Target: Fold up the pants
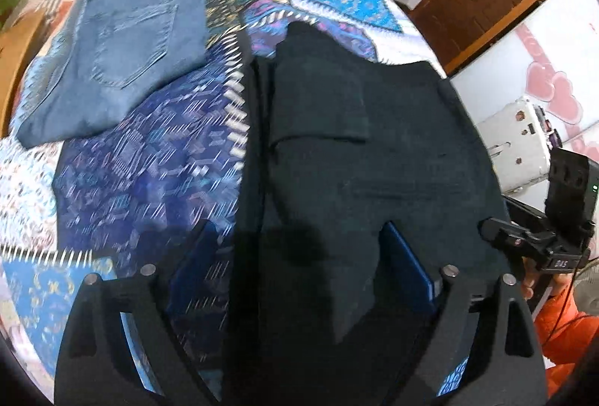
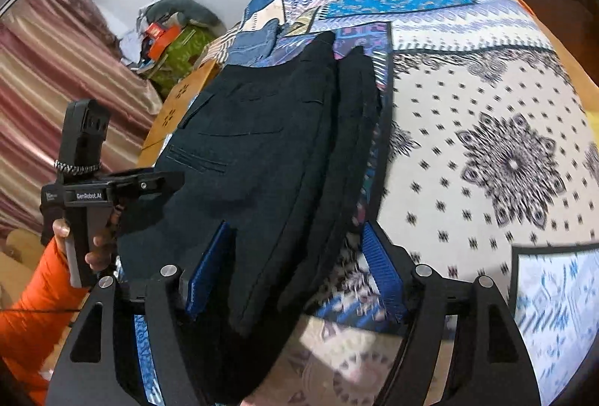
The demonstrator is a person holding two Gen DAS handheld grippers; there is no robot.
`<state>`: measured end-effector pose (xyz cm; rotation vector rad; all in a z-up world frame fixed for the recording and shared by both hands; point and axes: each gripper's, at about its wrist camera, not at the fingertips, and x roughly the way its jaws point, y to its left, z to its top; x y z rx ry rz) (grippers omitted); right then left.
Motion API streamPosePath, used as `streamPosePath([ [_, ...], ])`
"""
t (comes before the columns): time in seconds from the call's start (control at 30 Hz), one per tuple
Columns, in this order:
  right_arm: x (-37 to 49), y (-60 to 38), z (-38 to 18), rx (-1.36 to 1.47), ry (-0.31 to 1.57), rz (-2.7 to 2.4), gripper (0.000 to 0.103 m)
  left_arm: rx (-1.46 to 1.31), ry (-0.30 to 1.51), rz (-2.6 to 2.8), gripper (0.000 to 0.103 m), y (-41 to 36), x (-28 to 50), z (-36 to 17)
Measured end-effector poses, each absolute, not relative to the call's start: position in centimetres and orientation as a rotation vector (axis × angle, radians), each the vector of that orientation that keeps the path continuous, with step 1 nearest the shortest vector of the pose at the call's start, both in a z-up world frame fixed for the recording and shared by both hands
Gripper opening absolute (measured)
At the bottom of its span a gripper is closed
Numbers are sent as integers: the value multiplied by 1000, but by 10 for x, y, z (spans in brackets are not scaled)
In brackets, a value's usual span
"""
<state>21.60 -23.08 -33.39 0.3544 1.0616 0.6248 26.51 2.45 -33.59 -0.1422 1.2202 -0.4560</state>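
left tongs (image 1: 299,256): spread wide, gripping nothing. I've got them hanging over the near end of the black pants, one blue pad (image 1: 408,263) above the cloth, the other out over the bedspread.
right tongs (image 2: 295,267): also wide apart with nothing pinched. A loose edge of the black cloth runs through the gap, but I can't see either pad pressing on it.
black pants (image 1: 355,162): lying on the bed, folded into a long stack with layered edges showing on one side (image 2: 262,151); a welt pocket faces up.
blue jeans (image 1: 116,58): folded, back pocket up, further up the bed and apart from the black pair.
bedspread (image 2: 486,151): busy patchwork print, blue and white, under everything.
other bits: orange sleeve (image 2: 33,305) behind the left rig; striped curtain (image 2: 56,69) off to the side.
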Motion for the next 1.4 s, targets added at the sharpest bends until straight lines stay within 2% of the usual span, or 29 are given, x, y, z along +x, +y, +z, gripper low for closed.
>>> streamPosePath([
  [0.13,226,-225,-337,364,1056,653,70,-88,1220,-531,90,2,271,-336],
  [0.23,233,-221,-336,368,1057,670,64,-91,1237,-535,88,-6,278,-338],
  [0.3,237,-219,-335,353,1057,679,51,-95,1252,-523,81,-9,284,-336],
  [0.37,240,-221,-333,351,1059,695,44,-109,1256,-520,69,-9,286,-333],
  [0.4,241,-221,-332,348,1060,701,40,-114,1257,-520,67,-10,288,-332],
  [0.53,237,-219,-316,279,1017,697,32,-92,1223,-512,52,-12,285,-321],
  [0.63,237,-219,-302,253,987,695,29,-69,1176,-510,35,-13,280,-306],
  [0.9,233,-209,-249,179,850,695,27,-56,1019,-493,32,-5,263,-251],
  [1.17,245,-175,-197,118,708,744,27,-65,843,-424,32,32,261,-182],
  [1.4,273,-127,-166,54,624,809,27,-70,746,-323,32,79,279,-143],
])
